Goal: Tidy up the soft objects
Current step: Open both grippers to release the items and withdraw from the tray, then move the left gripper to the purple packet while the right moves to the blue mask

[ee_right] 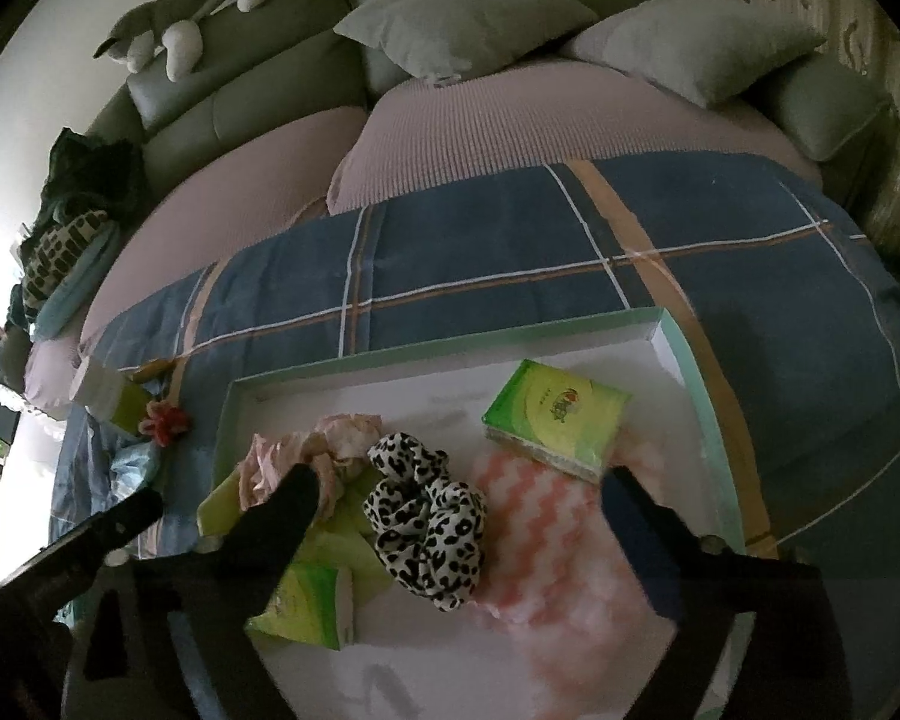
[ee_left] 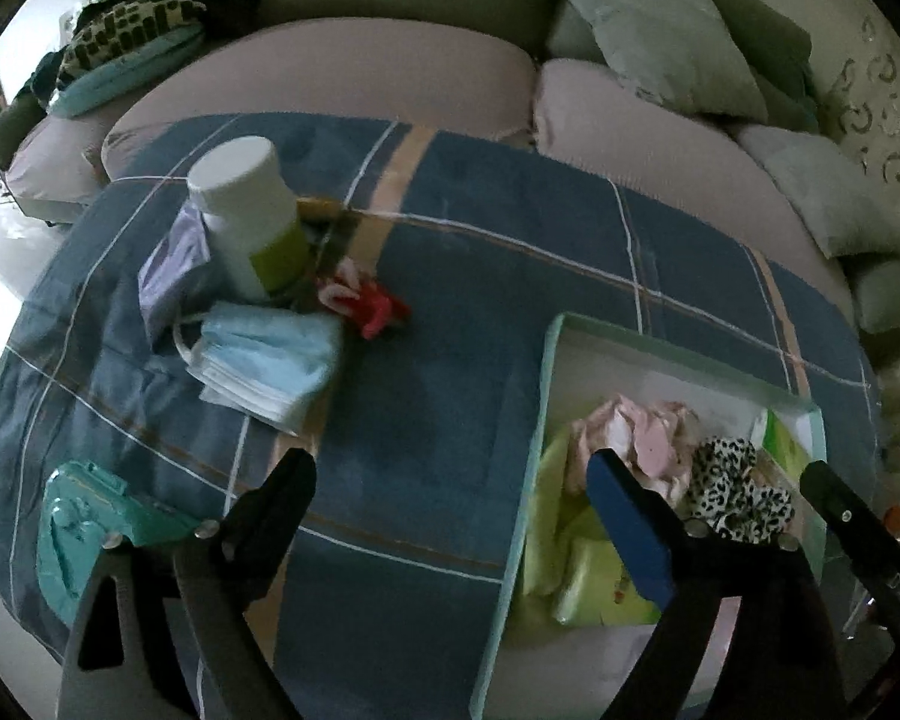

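Note:
A shallow white tray with a mint rim [ee_right: 450, 343] lies on a blue plaid quilt [ee_left: 450, 276]. In it are a leopard-print scrunchie [ee_right: 427, 519], a pink scrunchie [ee_right: 330, 441], a pink wavy cloth [ee_right: 561, 519] and green tissue packs [ee_right: 558, 414]. My right gripper [ee_right: 459, 483] hangs open over the tray, and the leopard scrunchie lies between its fingers untouched. My left gripper [ee_left: 450, 474] is open above the quilt at the tray's left rim [ee_left: 543, 396], with nothing in it. Blue face masks [ee_left: 264, 360] and a red and pink hair tie [ee_left: 369, 300] lie on the quilt to the left.
A white bottle with a green label [ee_left: 246, 216] stands by a purple packet [ee_left: 168, 264]. A teal wipes pack [ee_left: 84, 528] lies at the quilt's near left. Grey pillows [ee_right: 468, 12] and a plush toy [ee_right: 180, 24] rest on the sofa behind.

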